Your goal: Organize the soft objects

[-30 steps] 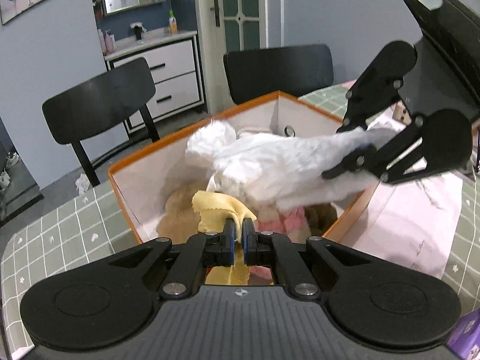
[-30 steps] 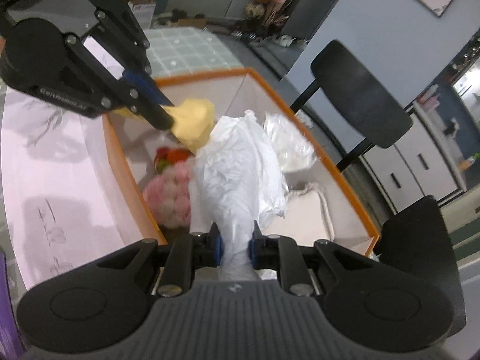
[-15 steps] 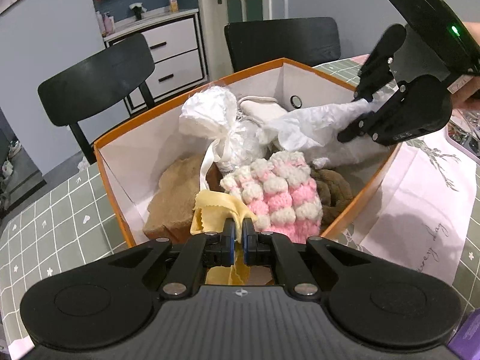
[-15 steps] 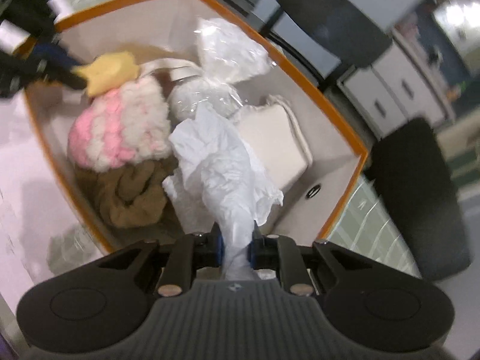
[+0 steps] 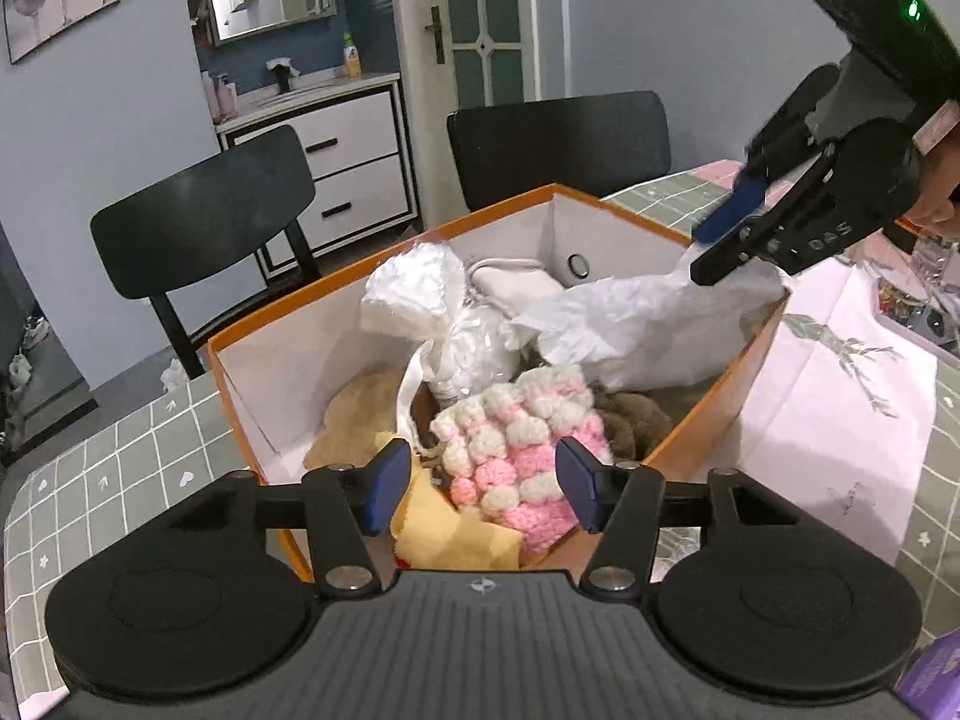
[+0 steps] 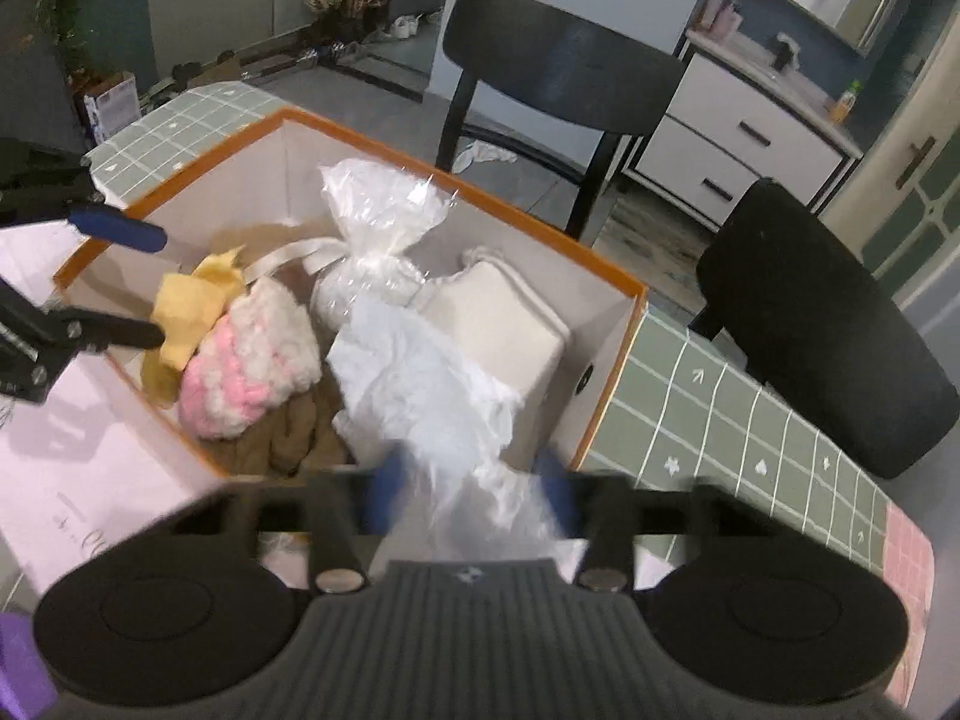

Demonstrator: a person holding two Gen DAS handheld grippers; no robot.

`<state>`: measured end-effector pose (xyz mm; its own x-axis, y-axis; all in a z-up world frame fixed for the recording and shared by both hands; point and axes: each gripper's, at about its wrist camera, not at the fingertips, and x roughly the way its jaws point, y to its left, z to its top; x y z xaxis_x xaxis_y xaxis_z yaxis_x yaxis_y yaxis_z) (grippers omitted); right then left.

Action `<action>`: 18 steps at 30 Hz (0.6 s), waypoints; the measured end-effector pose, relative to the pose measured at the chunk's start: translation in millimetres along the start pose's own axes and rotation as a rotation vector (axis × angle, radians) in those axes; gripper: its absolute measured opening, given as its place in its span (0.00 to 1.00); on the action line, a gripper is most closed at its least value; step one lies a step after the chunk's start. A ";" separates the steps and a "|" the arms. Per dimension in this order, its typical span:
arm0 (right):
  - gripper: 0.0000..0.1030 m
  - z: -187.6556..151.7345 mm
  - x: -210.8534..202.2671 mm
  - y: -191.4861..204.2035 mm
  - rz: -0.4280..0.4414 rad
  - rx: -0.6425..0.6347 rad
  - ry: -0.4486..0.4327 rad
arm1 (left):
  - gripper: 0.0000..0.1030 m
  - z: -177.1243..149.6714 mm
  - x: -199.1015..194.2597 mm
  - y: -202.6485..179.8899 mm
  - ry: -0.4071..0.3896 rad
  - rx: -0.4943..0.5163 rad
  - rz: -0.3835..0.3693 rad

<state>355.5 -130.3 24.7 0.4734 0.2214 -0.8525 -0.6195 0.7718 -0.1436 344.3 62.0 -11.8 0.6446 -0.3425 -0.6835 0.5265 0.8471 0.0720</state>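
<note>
An orange box point(image 5: 246, 330) point(image 6: 618, 360) with white inner walls holds soft things. My left gripper point(image 5: 477, 483) is open over its near edge; the yellow cloth point(image 5: 450, 531) point(image 6: 186, 312) lies loose between and below its fingers, beside a pink-and-white knitted piece point(image 5: 522, 456) point(image 6: 252, 354). My right gripper point(image 6: 468, 495) is open at the box's right side, also seen in the left wrist view point(image 5: 729, 240). The crumpled white paper point(image 5: 630, 324) point(image 6: 420, 396) lies in the box between its fingers, no longer pinched.
The box also holds a tied clear bag of white stuffing point(image 5: 432, 312) point(image 6: 372, 240), a cream pouch point(image 6: 504, 324) and brown plush point(image 5: 636, 420). A pink sheet point(image 5: 840, 396) lies on the green checked tablecloth point(image 5: 120, 468). Two black chairs point(image 5: 210, 210) point(image 6: 810, 324) stand behind the table.
Both grippers have opened. The left one has let go of the yellow cloth, the right one of the white paper; both things now rest in the box.
</note>
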 end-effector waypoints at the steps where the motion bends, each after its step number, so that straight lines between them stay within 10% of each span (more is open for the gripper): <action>1: 0.12 -2.1 0.9 0.8 0.001 -0.006 0.014 | 0.64 0.4 -1.0 -1.0 0.001 0.001 -0.002; 8: 0.07 -11.9 49.5 7.6 -0.029 0.006 0.135 | 0.63 -2.3 -8.0 -4.4 -0.009 -0.003 -0.006; 18: 0.03 -15.3 64.2 1.7 0.006 0.146 0.088 | 0.61 -2.1 -11.2 -9.4 -0.010 -0.022 -0.003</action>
<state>375.2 -123.9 -38.0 0.4092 0.1781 -0.8949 -0.5214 0.8505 -0.0691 331.0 58.7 -6.4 0.6483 -0.3494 -0.6764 0.5163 0.8547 0.0534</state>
